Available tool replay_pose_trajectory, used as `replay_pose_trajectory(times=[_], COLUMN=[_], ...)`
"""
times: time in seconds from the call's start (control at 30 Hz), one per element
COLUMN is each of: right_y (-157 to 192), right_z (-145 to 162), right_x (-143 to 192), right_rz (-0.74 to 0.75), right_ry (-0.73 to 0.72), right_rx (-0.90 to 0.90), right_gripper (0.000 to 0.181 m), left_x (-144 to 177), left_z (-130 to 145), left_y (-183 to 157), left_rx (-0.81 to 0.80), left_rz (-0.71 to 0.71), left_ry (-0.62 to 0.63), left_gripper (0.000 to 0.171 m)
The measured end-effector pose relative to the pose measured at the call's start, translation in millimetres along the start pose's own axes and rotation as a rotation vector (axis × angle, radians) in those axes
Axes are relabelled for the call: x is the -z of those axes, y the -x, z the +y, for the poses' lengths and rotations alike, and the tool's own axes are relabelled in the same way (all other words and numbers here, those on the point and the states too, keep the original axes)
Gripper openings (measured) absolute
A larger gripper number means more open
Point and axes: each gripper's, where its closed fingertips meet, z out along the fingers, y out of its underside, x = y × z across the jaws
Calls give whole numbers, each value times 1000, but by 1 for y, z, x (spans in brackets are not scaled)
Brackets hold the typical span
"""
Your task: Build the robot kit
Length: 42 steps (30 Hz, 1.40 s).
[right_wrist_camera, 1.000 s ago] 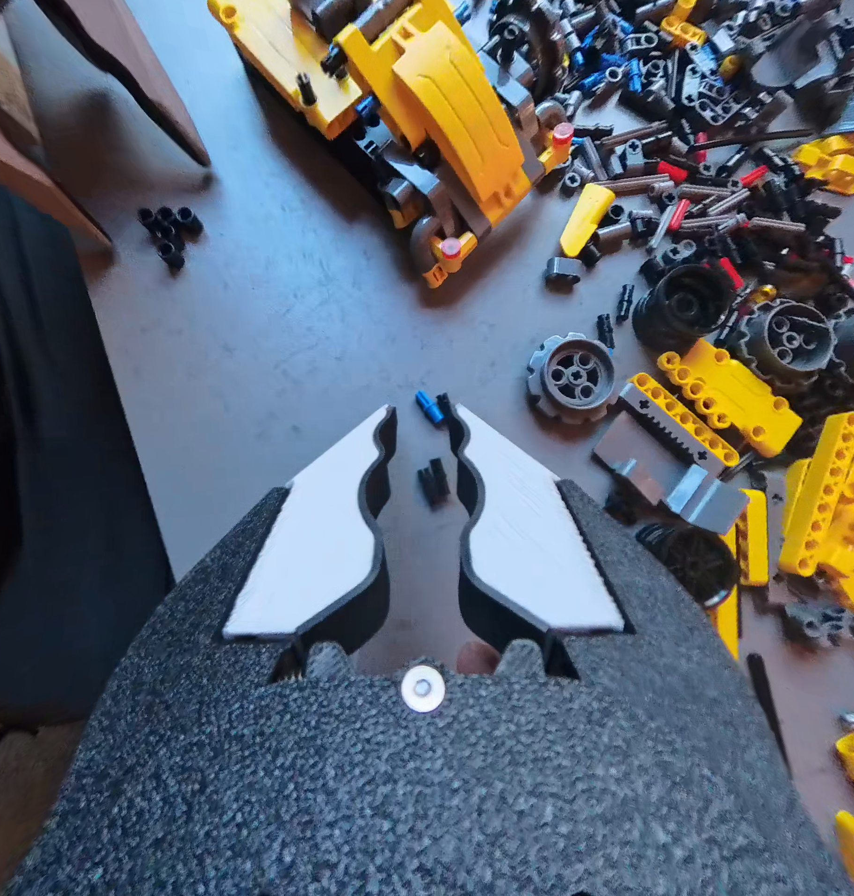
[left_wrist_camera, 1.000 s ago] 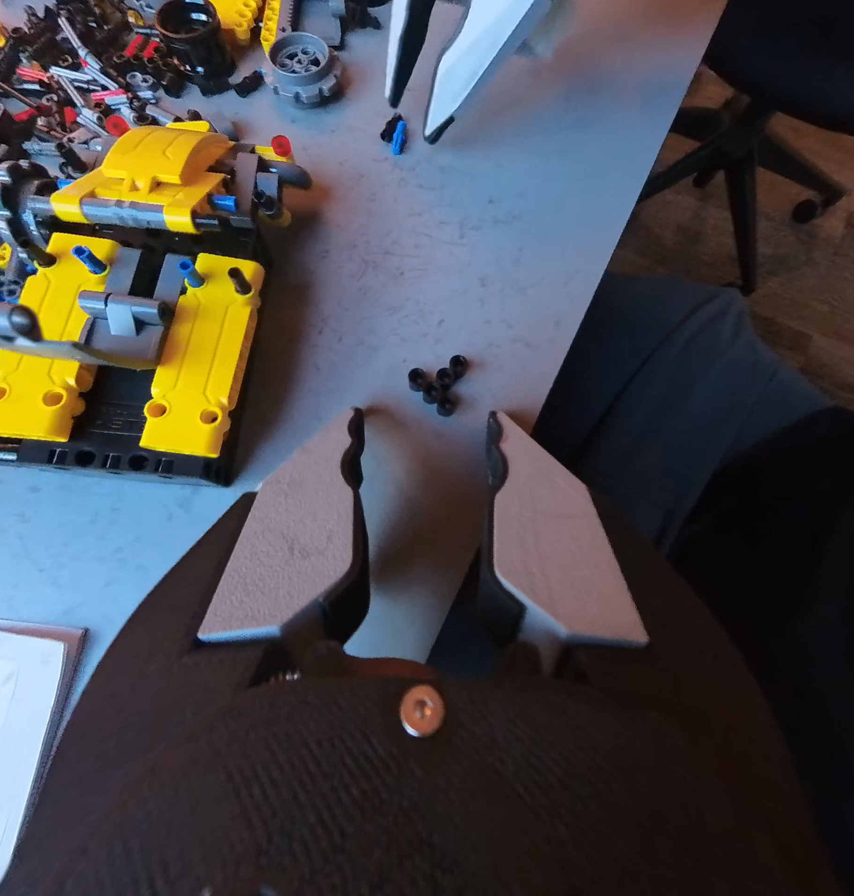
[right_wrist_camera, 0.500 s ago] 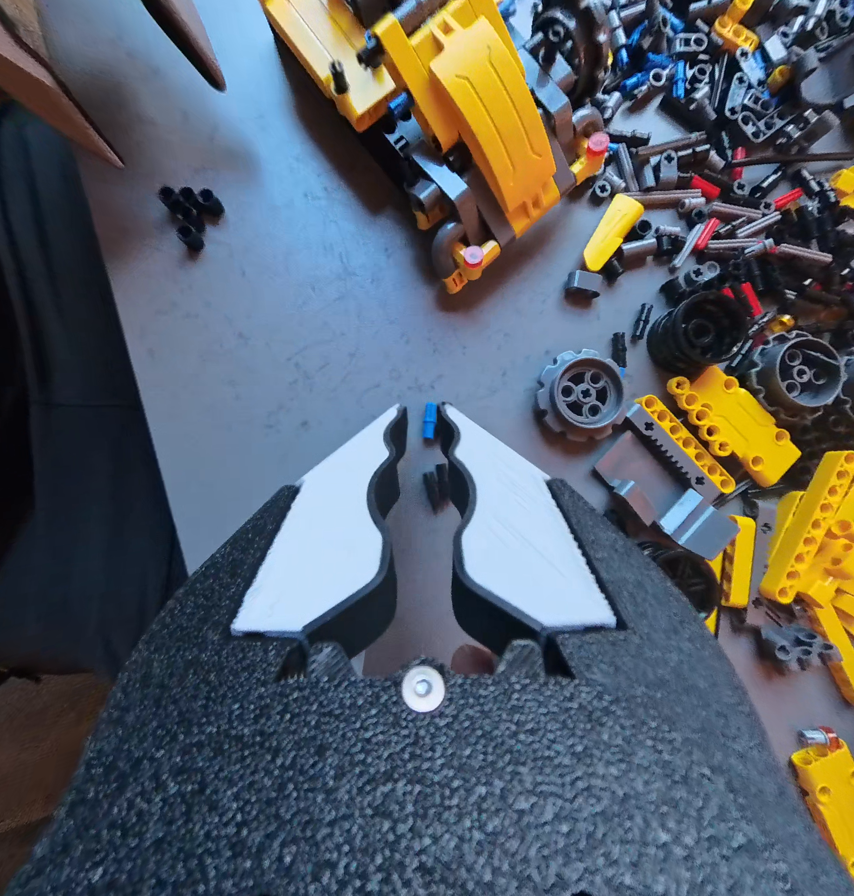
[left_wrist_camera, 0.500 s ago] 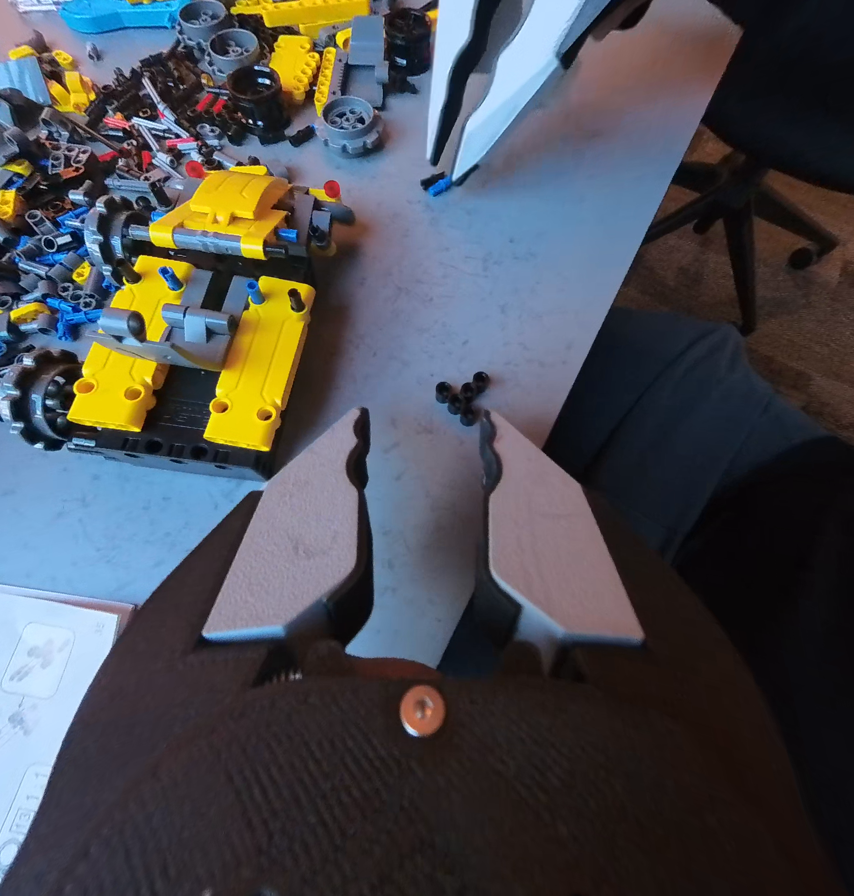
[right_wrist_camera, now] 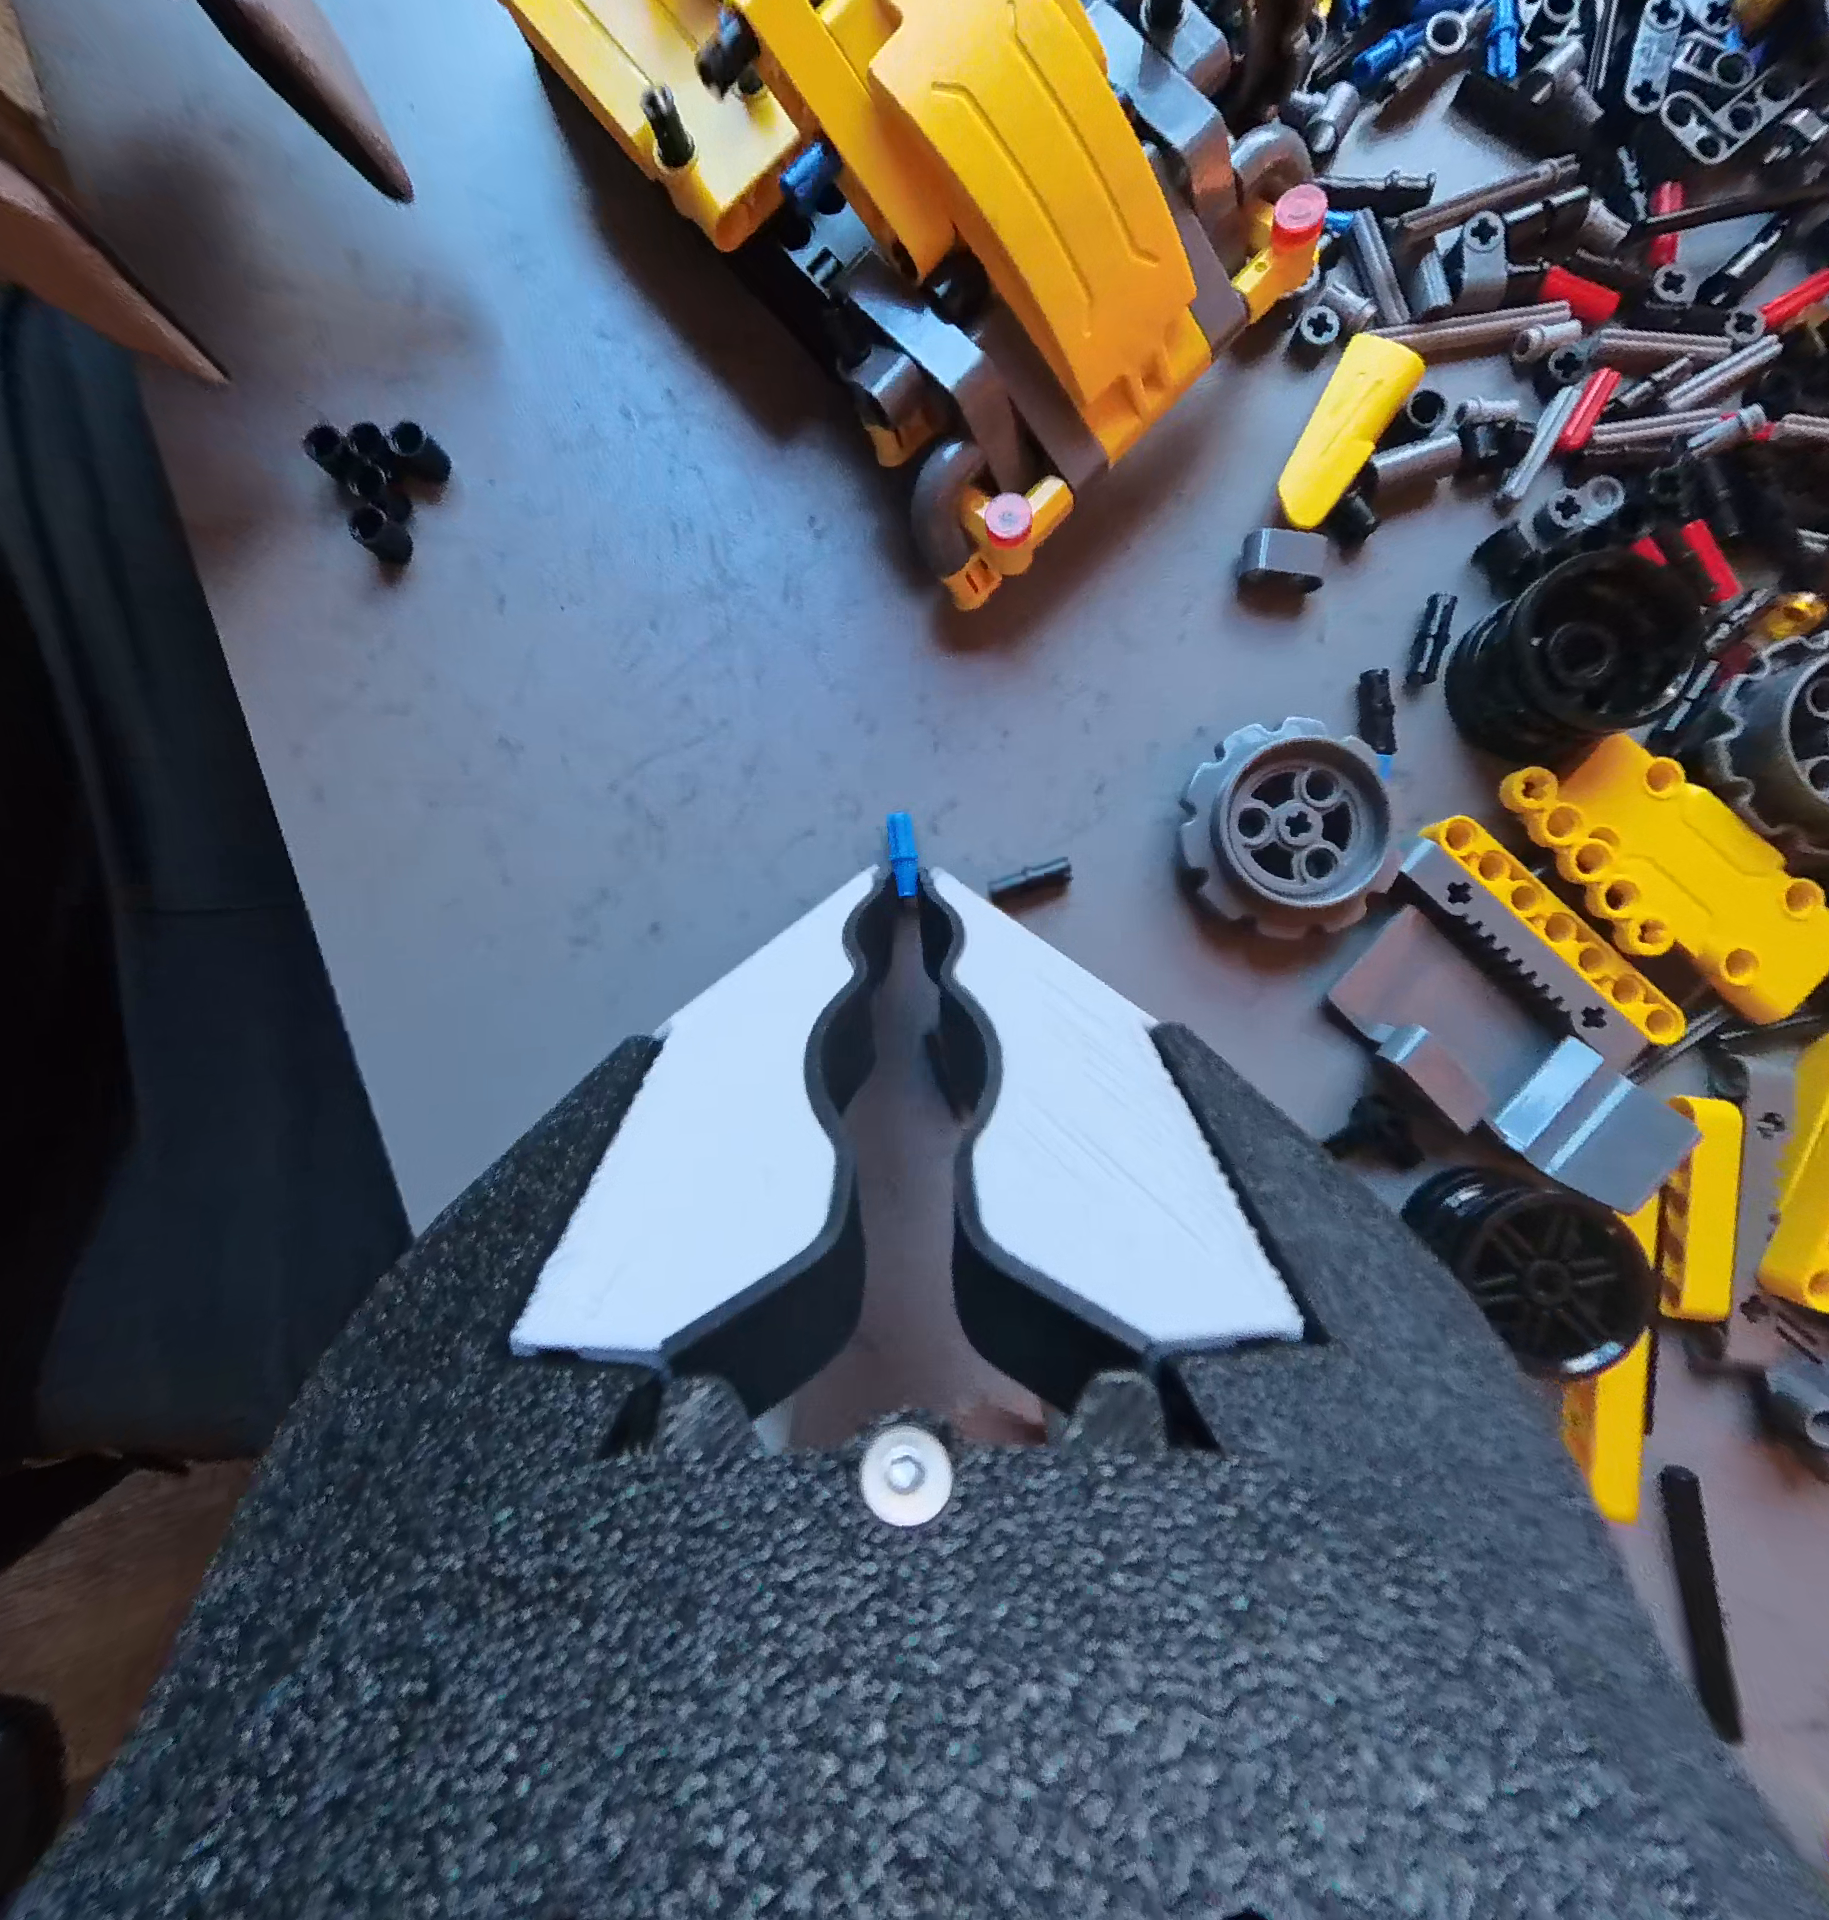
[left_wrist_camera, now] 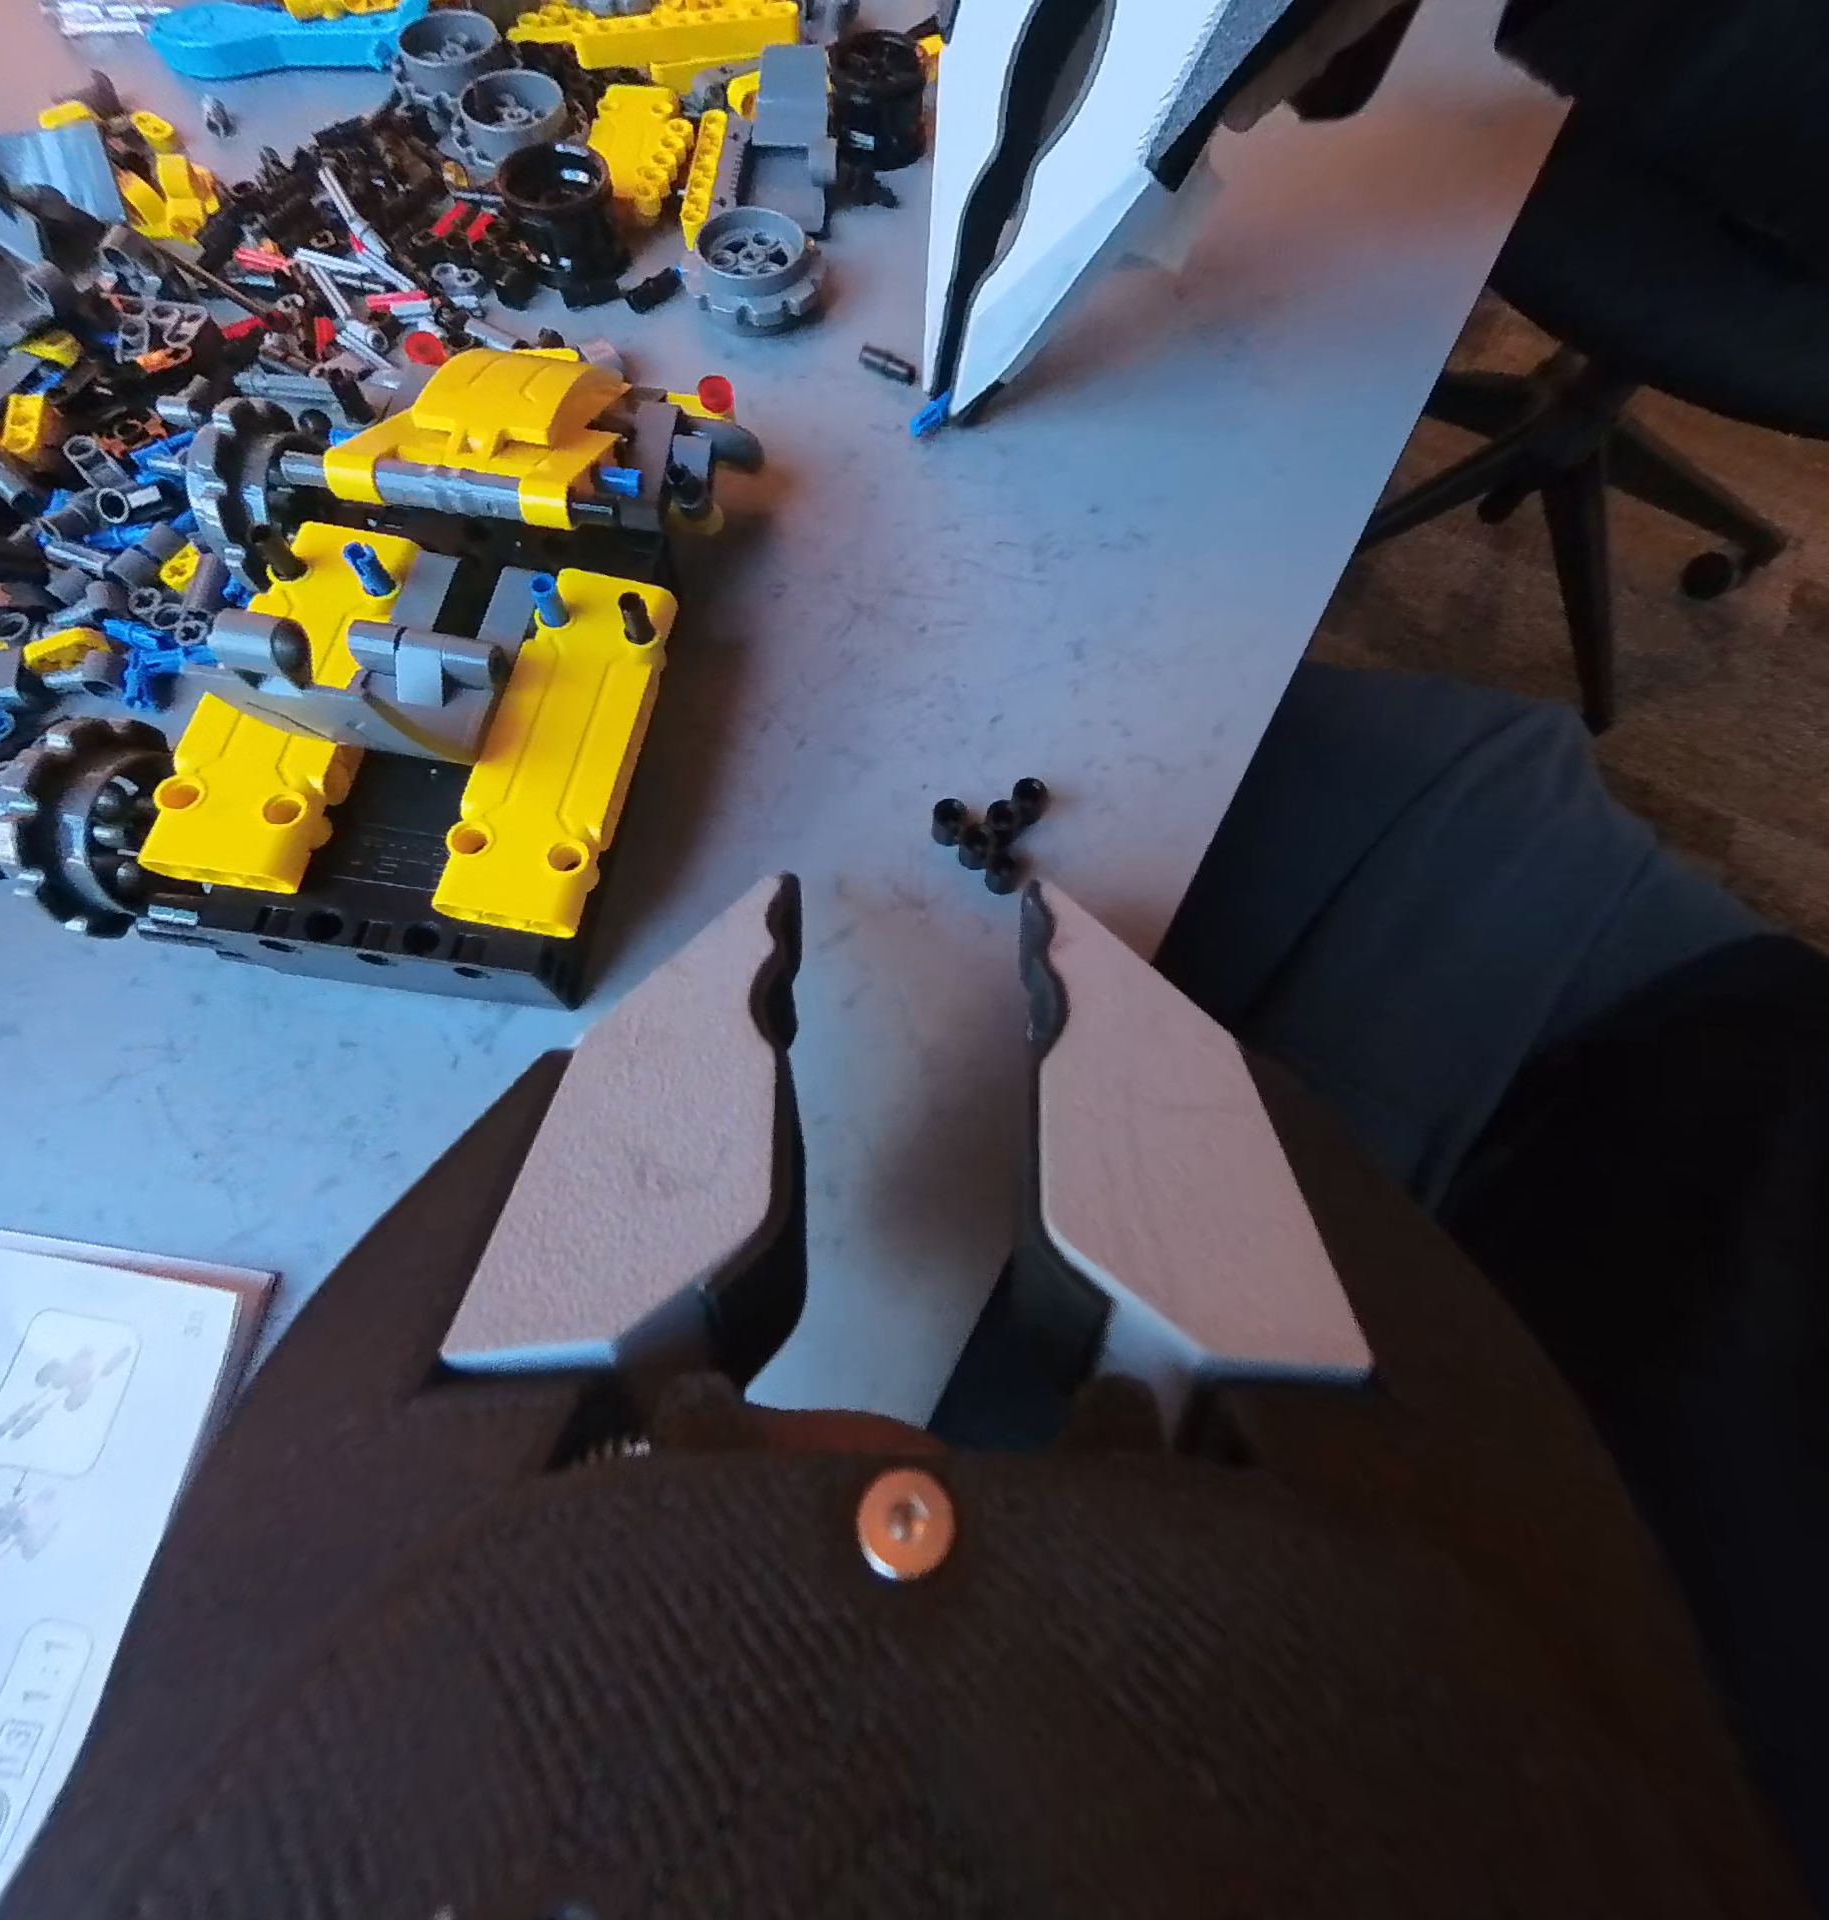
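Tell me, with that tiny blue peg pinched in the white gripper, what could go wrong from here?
The right gripper holds the blue peg only by its very tips, so it might twist or pop out. A loose black pin lies right beside those tips and could get knocked away. The open left gripper hovers by a cluster of black bushes near the table edge; a nudge might send them off.

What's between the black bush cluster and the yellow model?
Nothing: bare grey table between the bush cluster and the yellow model. Both wrist views show that stretch.
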Motion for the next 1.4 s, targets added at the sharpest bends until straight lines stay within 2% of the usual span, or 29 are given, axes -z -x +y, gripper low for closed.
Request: replay_pose_trajectory(times=[0.13,0.3,0.43,0.5,0.57,0.67,0.8,1.03,1.2,1.4], right_y=[15,65,94,101,104,107,115,121,124,115], right_z=[-19,-74,-109,-121,-125,-123,-125,-124,-119,-112], right_x=[2,16,33,44,50,49,52,44,37,30], right_rz=[-43,-216,-435,-562,-628,-662,-789,-836,-816,-634], right_ry=[-105,-417,-667,-776,-836,-850,-889,-883,-813,-729], right_rx=[-50,-171,-403,-523,-605,-676,-768,-808,-777,-659], right_gripper=[4,3,4,4,3,3,2,2,4,8], left_x=[-3,0,20,23,27,40,43,45,40,33], left_z=[-5,-28,-67,-73,-76,-84,-83,-84,-77,-72], left_y=[1,5,-4,-9,-13,-12,-21,-30,-32,-29], left_rx=[-24,-13,-189,-276,-351,-452,-620,-671,-706,-705], left_rz=[-2,-14,-85,-129,-171,-249,-263,-231,-186,-135], left_ry=[-25,-130,-355,-392,-418,-466,-448,-447,-405,-358], left_gripper=[35,31,34,30,24,25,23,15,13,13])
